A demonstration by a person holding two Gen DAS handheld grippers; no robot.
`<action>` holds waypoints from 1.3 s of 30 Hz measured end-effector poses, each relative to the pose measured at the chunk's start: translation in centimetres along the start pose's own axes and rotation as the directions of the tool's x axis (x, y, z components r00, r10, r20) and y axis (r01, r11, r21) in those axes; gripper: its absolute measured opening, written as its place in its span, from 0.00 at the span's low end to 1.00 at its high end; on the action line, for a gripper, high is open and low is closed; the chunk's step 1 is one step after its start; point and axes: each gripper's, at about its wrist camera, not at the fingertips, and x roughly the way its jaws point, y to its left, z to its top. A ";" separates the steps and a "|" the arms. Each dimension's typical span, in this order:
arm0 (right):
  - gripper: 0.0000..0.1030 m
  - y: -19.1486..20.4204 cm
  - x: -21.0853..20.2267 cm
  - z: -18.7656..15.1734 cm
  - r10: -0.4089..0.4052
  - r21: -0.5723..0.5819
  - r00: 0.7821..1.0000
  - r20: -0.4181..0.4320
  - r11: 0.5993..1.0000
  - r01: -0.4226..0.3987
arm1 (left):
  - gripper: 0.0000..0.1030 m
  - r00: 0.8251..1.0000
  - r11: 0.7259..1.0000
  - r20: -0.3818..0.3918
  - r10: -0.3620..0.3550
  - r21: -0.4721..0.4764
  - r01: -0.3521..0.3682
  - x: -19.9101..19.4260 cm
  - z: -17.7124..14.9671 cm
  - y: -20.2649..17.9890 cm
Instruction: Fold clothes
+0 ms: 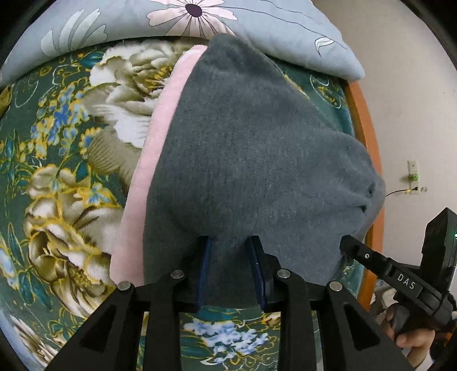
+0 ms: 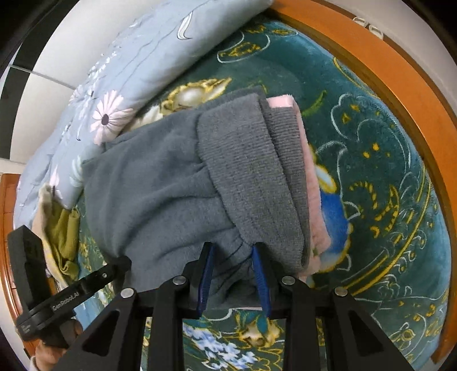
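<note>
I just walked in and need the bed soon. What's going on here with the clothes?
A person is folding a grey fleece garment on the flower-patterned blanket, with a handheld gripper in each hand. The left gripper and the right gripper each pinch the garment's near edge. A pink piece lies under the grey one, showing along one side. A light blue floral quilt is bunched at the far end. The fold is not finished.

floral bedspread (image 1: pixel 65 159), wooden bedframe (image 2: pixel 400 94), white wall (image 1: pixel 414 100).
</note>
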 end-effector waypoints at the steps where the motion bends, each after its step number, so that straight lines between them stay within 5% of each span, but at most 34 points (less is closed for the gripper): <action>1: 0.31 -0.1 0.0 -0.2 0.002 -0.005 1.000 0.001 1.000 -0.002 | 0.28 1.000 1.000 0.003 0.010 0.001 -0.010 -0.4 -0.3 -0.1; 6: 0.31 0.6 -2.3 -1.1 0.015 -0.030 1.000 0.008 0.999 -0.015 | 0.43 0.999 1.000 0.030 0.022 -0.021 -0.022 -2.7 -2.7 -0.5; 9: 0.40 1.6 -3.7 -2.7 0.011 -0.092 1.000 0.023 0.996 -0.009 | 0.53 0.998 0.999 0.059 0.007 -0.052 -0.003 -4.1 -4.8 -0.2; 12: 0.43 1.5 -3.9 -4.9 0.003 -0.101 1.000 -0.009 0.995 -0.004 | 0.55 0.997 0.998 0.063 0.045 -0.047 -0.042 -4.6 -7.3 -0.6; 14: 0.57 1.3 -3.7 -6.3 -0.010 -0.088 0.999 -0.032 0.996 0.007 | 0.65 0.995 0.996 0.069 0.072 -0.051 -0.069 -4.9 -8.5 -0.8; 19: 0.71 1.0 -3.4 -9.2 -0.053 -0.073 0.996 -0.070 0.996 0.047 | 0.65 0.985 0.989 0.098 0.141 -0.058 -0.136 -5.4 -10.9 -1.1; 26: 1.00 2.2 -4.7 -10.8 -0.046 -0.141 0.999 -0.001 0.989 0.046 | 0.66 0.967 0.972 0.108 0.230 -0.070 -0.223 -6.2 -12.8 -1.7; 32: 1.00 3.0 -6.2 -11.1 -0.052 -0.193 0.996 0.077 0.979 0.066 | 0.66 0.959 0.966 0.126 0.253 -0.092 -0.243 -7.4 -13.3 -2.1; 34: 1.00 3.2 -6.7 -11.1 -0.057 -0.207 0.993 0.103 0.975 0.078 | 0.74 0.958 0.966 0.139 0.251 -0.107 -0.237 -8.0 -13.4 -2.1; 35: 1.00 3.2 -6.9 -11.1 -0.060 -0.213 0.992 0.114 0.974 0.083 | 0.85 0.956 0.964 0.149 0.254 -0.117 -0.238 -8.3 -13.4 -2.2; 39: 1.00 3.3 -7.3 -11.4 -0.055 -0.227 0.988 0.147 0.970 0.088 | 0.89 0.936 0.956 0.208 0.285 -0.132 -0.262 -9.3 -13.6 -2.5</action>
